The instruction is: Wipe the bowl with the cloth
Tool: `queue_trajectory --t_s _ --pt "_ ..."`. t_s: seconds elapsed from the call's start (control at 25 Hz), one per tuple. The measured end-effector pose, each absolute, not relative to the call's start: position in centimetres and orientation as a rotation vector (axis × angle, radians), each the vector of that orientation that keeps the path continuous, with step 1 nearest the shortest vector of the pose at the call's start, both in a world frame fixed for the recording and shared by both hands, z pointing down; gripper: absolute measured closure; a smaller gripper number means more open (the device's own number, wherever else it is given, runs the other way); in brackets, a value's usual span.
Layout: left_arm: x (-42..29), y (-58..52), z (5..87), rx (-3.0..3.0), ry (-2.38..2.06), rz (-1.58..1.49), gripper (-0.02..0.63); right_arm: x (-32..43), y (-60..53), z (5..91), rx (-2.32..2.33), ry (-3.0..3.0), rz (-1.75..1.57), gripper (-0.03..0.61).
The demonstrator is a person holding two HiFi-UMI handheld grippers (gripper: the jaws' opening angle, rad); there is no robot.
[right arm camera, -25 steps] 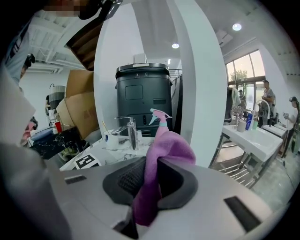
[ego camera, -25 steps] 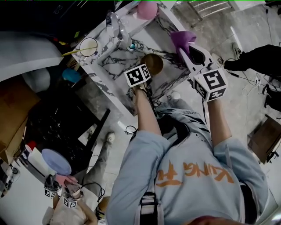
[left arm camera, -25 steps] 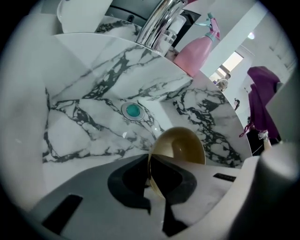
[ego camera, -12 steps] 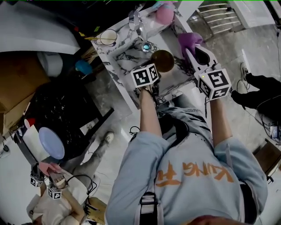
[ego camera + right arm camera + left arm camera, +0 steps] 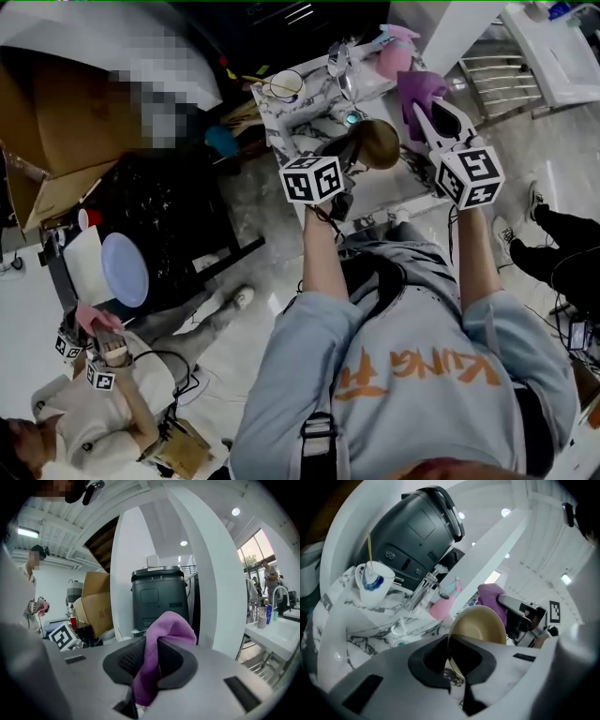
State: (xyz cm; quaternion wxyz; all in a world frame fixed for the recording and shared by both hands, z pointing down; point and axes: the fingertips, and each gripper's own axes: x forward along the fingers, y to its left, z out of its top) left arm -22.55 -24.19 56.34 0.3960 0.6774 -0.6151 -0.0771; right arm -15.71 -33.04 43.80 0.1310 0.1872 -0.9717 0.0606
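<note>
In the upper centre of the head view, the left gripper [image 5: 349, 159] is clamped on the rim of the bowl [image 5: 379, 142], holding it tilted on edge above the marble counter [image 5: 281, 122]. Just to its right, the right gripper [image 5: 429, 111] pinches the purple cloth [image 5: 415, 89], which bunches past its jaws beside the bowl.

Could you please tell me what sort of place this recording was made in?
Probably a lab or studio with a mock kitchen rather than a home: a marble-patterned sink counter stands near cardboard boxes, and a second person nearby holds similar marker-cube tools.
</note>
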Motion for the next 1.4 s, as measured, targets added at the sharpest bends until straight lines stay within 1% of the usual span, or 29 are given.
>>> queue_trajectory --t_s 0.36,0.52,0.68,0.8,1.4 --pt "-25.3 -24.7 43.4 2.024 -1.666 -0.368 0.584 -16.8 -32.4 37.6 0.469 -2.952 0.078 0.503" --pt "-27.5 -24.1 39.8 2.04 -1.765 -0.43 0.584 -17.5 -30.2 34.4 0.276 -3.025 -0.02 0.503" --pt "-29.7 -23.7 38.7 1.985 -1.849 -0.461 0.584 -18.5 -26.3 32.7 -0.043 -3.055 -0.093 0.503" --pt "-29.8 -23.5 39.1 1.973 -1.839 -0.438 0.584 -19.0 -23.9 32.4 -0.21 -3.053 -0.11 0.503" --pt "-26.9 -21.1 40.1 2.209 -1.583 -0.292 0.583 -19.1 -18.3 30.8 -0.664 -3.078 -0.039 0.503"
